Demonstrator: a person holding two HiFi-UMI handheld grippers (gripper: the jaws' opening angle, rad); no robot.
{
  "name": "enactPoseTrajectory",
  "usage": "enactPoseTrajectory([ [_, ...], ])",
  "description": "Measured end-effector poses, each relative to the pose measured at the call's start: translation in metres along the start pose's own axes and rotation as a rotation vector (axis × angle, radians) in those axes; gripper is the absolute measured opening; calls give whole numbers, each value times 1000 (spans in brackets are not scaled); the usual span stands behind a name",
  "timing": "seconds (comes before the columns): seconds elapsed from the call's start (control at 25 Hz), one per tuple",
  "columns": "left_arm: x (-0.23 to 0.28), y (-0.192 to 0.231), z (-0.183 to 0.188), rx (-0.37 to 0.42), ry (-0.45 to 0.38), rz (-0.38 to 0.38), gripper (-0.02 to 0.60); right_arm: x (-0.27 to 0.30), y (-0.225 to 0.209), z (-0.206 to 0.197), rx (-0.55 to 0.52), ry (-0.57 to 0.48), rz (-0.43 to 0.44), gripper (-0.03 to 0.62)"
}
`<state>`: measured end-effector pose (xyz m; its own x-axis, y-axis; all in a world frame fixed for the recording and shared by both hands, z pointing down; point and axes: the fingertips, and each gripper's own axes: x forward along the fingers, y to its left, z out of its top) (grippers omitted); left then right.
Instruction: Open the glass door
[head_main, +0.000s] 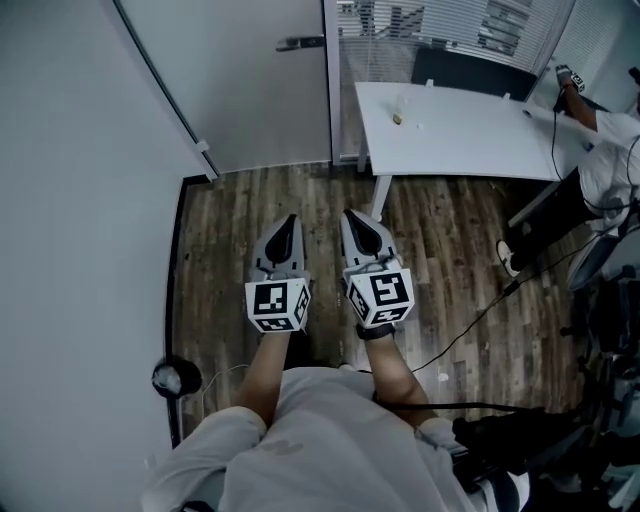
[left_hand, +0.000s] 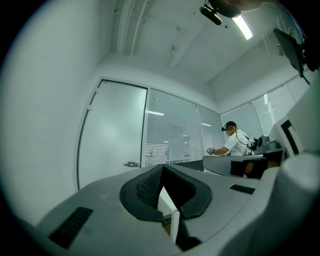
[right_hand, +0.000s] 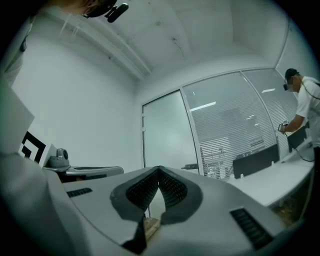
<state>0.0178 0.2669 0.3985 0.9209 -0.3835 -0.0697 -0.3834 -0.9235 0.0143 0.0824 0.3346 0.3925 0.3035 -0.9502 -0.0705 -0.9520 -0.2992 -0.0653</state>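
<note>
Left gripper (head_main: 288, 222) and right gripper (head_main: 354, 218): side by side, held about level over the wood floor (head_main: 230, 240), noses toward the door (head_main: 250, 90).

Step in hand, by judgement: the approach. No contact yet, and the door is not yet opened. Frosted glass panel, closed, ahead and slightly left, well apart from both grippers. Lever handle (head_main: 300, 43) at its right edge, next to the glass wall (head_main: 440, 25) with blinds. Seen small and far off past the tips in both gripper views.

Next move, likely: close the gap to the handle, then either spread one pair of jaws to take the lever or hook shut tips over it, press down and swing the panel. Cannot tell whether push or pull. Worth minding: desk (head_main: 460, 130) corner just right of the path. Another person (head_main: 610, 130) at its far end, well clear.

Grippers now: both clenched fully, ribbed pads meeting at the tips, only a small gap behind them. Nothing between the jaws in either gripper view. Touching nothing.
</note>
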Motion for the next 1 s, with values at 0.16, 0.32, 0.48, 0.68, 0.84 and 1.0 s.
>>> enactPoseTrajectory([
  [0.16, 64, 58, 2, -9, -7, -25, 2, 85, -5, -4, -6, 16, -19, 2],
  [0.32, 129, 124, 13, -16, -40, -66, 2, 176, -7, 4, -29, -1, -39, 3],
  [0.48, 179, 185, 24, 7, -62, -102, 2, 256, -6, 12, -36, -18, -60, 2],
  [0.68, 236, 240, 21, 1, -58, -105, 2, 337, -12, 9, -50, 10, -61, 3],
  [0.84, 274, 264, 12, -23, -51, -98, 2, 382, -23, 3, -57, 22, -52, 3],
  [1.0, 315, 293, -7, -44, -50, -53, 2, 432, -43, -18, -35, 29, -31, 3],
])
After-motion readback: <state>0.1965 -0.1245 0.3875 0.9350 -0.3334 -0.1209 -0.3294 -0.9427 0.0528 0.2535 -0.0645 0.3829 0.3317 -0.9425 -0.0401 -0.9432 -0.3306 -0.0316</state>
